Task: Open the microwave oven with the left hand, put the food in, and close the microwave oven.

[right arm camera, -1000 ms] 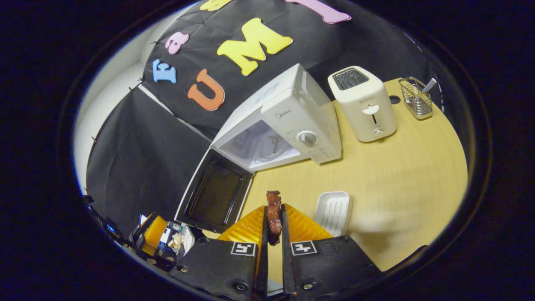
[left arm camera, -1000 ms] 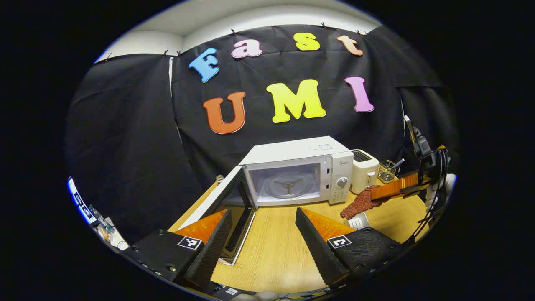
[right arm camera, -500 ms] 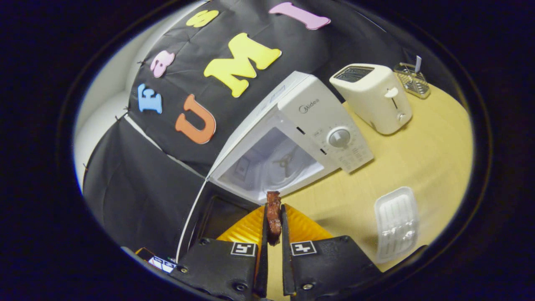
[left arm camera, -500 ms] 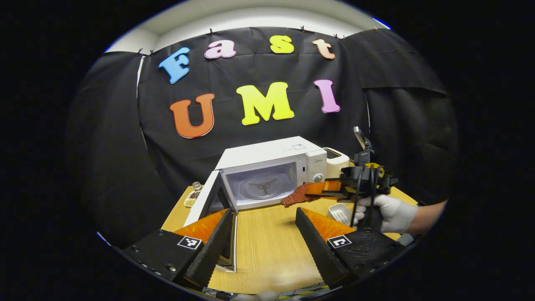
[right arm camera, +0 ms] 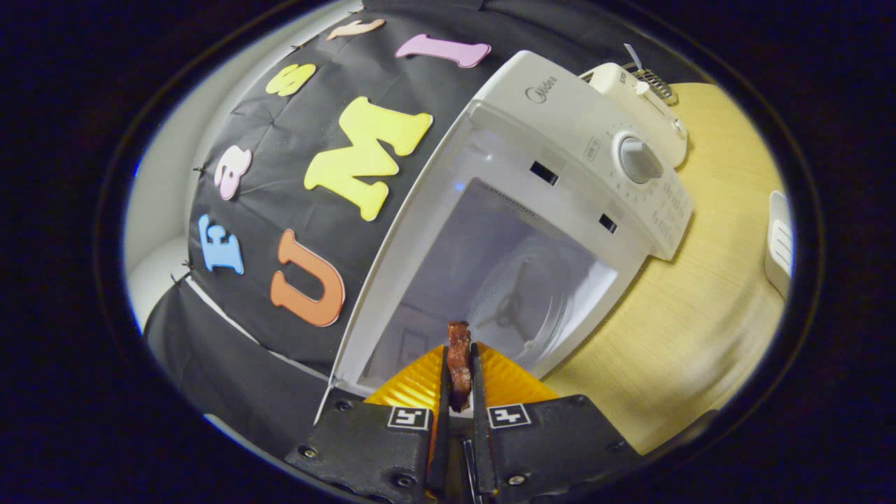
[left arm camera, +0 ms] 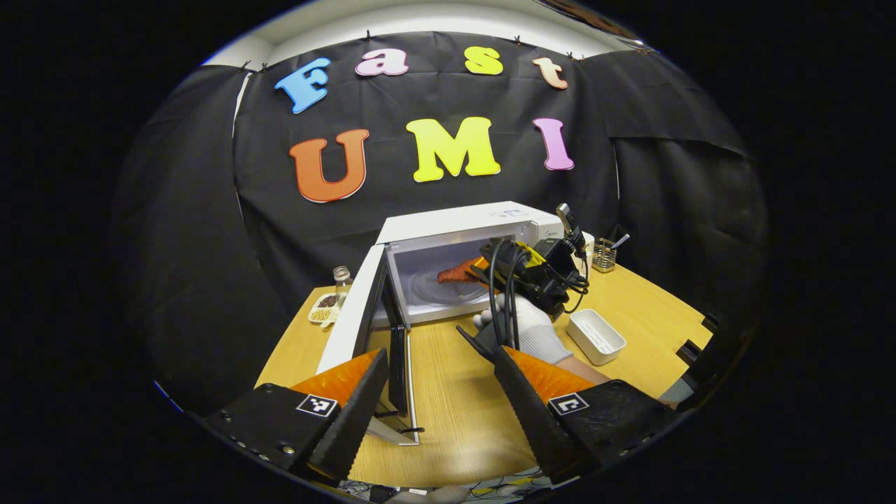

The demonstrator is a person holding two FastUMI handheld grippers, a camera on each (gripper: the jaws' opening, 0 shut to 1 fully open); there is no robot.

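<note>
1. Black cloth wall [left arm camera: 434, 203] hangs all around my booth, clipped along its top edge.
2. Above it there's a strip of pale wall or ceiling [left arm camera: 420, 15], lit pretty bright.
3. My bench [left arm camera: 455, 392] is light wood, grain showing.

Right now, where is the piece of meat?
The meat is pinched in the right gripper, at the mouth of the open microwave; in the left gripper view it is inside the opening, above the glass turntable.
</note>
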